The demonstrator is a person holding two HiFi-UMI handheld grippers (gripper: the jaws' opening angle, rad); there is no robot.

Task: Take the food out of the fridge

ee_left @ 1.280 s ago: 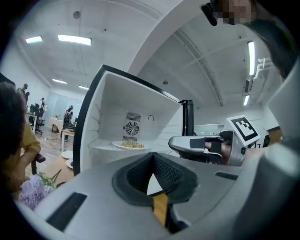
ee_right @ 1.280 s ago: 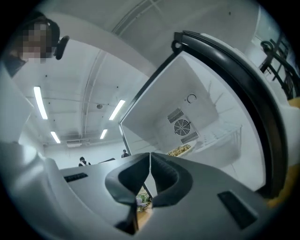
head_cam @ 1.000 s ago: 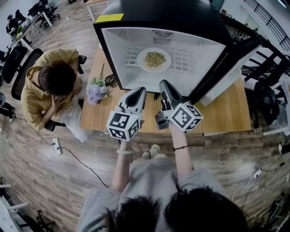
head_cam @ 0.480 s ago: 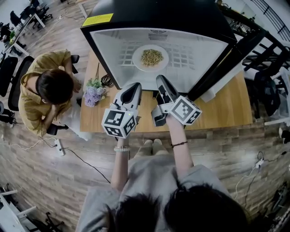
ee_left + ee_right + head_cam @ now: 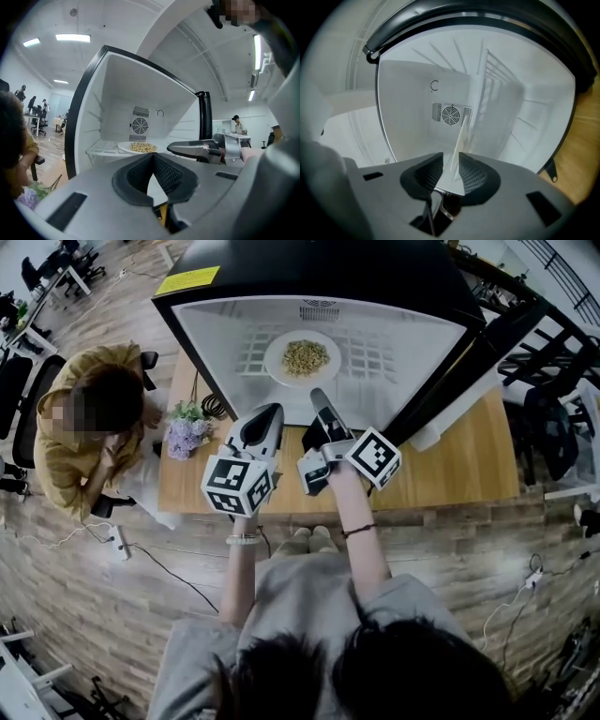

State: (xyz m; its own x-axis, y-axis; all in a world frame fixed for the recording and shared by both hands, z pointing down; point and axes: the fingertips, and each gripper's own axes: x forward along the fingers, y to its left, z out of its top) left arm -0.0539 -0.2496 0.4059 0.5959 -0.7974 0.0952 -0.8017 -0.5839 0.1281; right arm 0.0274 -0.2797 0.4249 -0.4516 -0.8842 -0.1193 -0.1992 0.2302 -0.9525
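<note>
The black fridge with a white interior [image 5: 328, 277] stands open on the light wooden table [image 5: 469, 465]. Inside, on the white wire shelf [image 5: 377, 358] and towards the far wall, rests the round white plate [image 5: 277, 362] carrying a heap of pale tan food [image 5: 306, 356].

Both grippers are held level at the near mouth of the fridge, short of the plate.

- Left gripper [image 5: 269, 413]: fingers closed tip to tip, with nothing between them.
- Right gripper [image 5: 319, 397]: just right of the left gripper and rolled onto its side. Its fingers are opening with a narrow gap, and nothing is held.
</note>
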